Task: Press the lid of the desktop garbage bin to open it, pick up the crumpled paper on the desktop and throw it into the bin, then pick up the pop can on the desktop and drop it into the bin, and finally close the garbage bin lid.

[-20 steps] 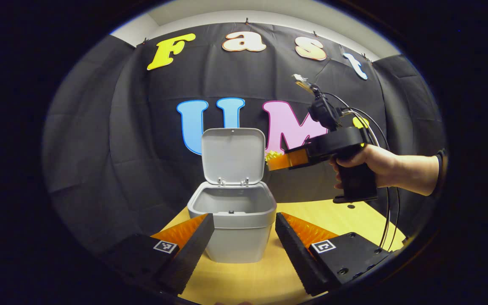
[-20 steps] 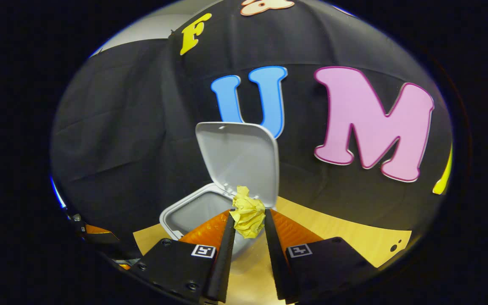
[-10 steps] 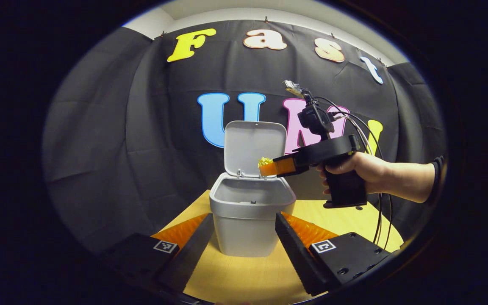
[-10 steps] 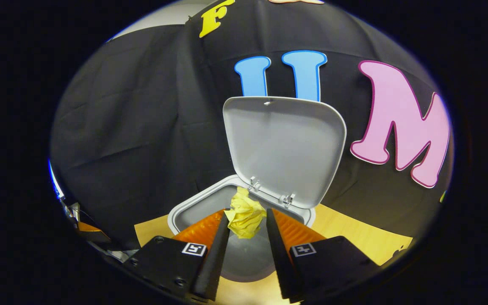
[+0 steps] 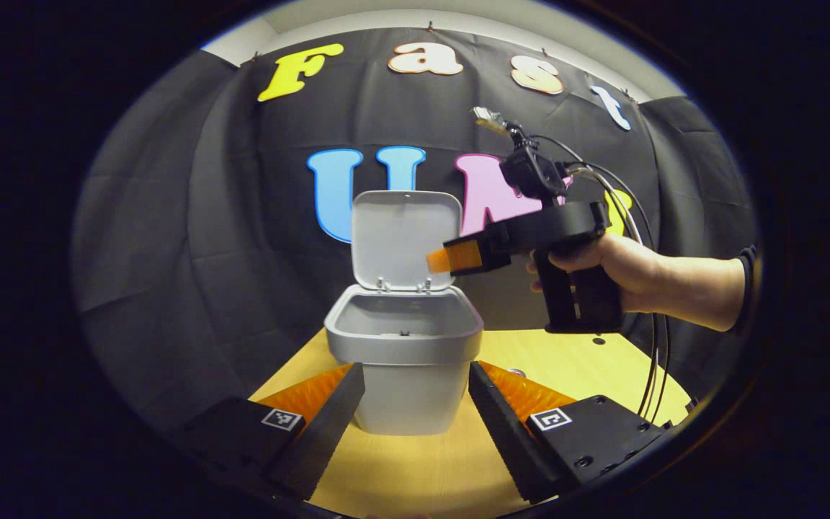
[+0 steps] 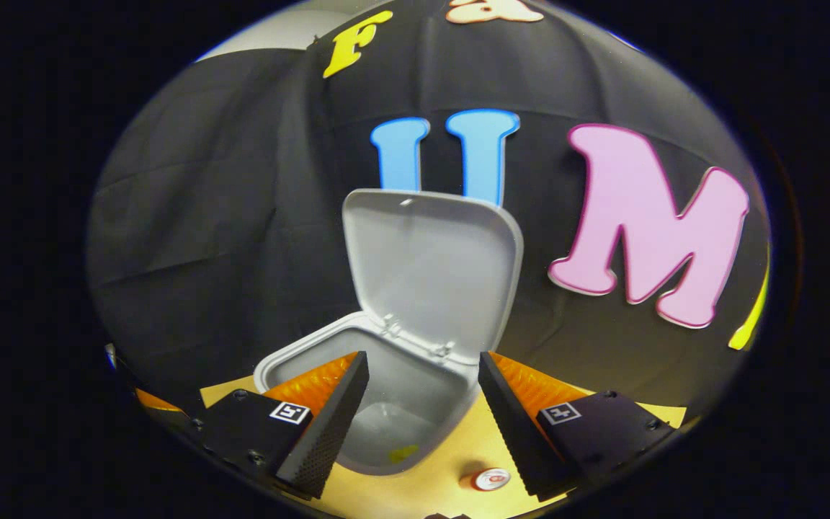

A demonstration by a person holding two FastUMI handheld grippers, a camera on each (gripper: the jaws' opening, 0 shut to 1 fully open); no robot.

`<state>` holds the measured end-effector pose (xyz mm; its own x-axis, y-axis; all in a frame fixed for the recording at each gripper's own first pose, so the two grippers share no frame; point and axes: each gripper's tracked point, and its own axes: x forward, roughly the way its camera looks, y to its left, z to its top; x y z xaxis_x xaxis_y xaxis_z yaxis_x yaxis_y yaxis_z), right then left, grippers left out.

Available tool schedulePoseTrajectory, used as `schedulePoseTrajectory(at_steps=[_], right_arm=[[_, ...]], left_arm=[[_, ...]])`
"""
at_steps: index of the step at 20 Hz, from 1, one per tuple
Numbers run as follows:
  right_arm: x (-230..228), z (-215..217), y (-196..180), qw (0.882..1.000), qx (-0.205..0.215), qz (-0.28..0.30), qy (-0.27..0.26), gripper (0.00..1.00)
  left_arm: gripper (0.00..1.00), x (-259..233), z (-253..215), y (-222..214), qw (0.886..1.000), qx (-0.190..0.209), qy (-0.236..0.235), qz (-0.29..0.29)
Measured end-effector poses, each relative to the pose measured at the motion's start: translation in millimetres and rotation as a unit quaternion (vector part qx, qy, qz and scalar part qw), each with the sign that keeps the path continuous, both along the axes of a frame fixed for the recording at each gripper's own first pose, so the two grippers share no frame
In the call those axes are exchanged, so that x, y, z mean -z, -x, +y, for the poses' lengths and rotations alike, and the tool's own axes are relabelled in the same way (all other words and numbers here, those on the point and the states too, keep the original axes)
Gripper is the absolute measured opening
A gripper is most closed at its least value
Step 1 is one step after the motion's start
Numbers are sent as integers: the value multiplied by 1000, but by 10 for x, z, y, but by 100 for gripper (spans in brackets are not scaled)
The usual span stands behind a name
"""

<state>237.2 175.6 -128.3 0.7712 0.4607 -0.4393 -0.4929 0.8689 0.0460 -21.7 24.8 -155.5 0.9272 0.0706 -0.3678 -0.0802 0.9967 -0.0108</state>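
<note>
The grey bin [image 5: 404, 346] stands on the yellow table, its lid [image 5: 405, 238] upright and open. My left gripper [image 5: 415, 425] is open low in front of the bin, one finger on each side of its base, not touching. A hand holds my right gripper [image 5: 438, 259] above the bin's right rim. In the right gripper view my right gripper [image 6: 422, 411] is open over the bin's mouth [image 6: 386, 404] with nothing between its fingers. A bit of yellow crumpled paper [image 6: 404, 454] shows inside the bin. The pop can [image 6: 491, 478] lies on the table beside the bin.
The table [image 5: 581, 360] runs out to the right of the bin, under the hand [image 5: 631, 270] and the cables [image 5: 656, 360] hanging from the right gripper. The black cloth wall stands close behind the bin.
My right gripper has opened and the crumpled paper has dropped from it into the bin. That gripper has risen a little above the rim. The left gripper has barely shifted.
</note>
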Motion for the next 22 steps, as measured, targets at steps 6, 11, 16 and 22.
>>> schedulePoseTrajectory(at_steps=[6,11,16,22], right_arm=[[-276,-1031,75,989,120,-81,-7,99],[-134,-2043,455,968,224,-108,13,99],[244,-2815,904,949,300,-85,48,99],[886,-3141,1120,948,313,-10,61,99]], left_arm=[[99,660,-449,-320,996,75,16,40],[100,1235,-935,-675,987,144,3,66],[100,1790,-1347,-1177,982,171,3,84],[98,2327,-1569,-1651,978,175,-18,110]])
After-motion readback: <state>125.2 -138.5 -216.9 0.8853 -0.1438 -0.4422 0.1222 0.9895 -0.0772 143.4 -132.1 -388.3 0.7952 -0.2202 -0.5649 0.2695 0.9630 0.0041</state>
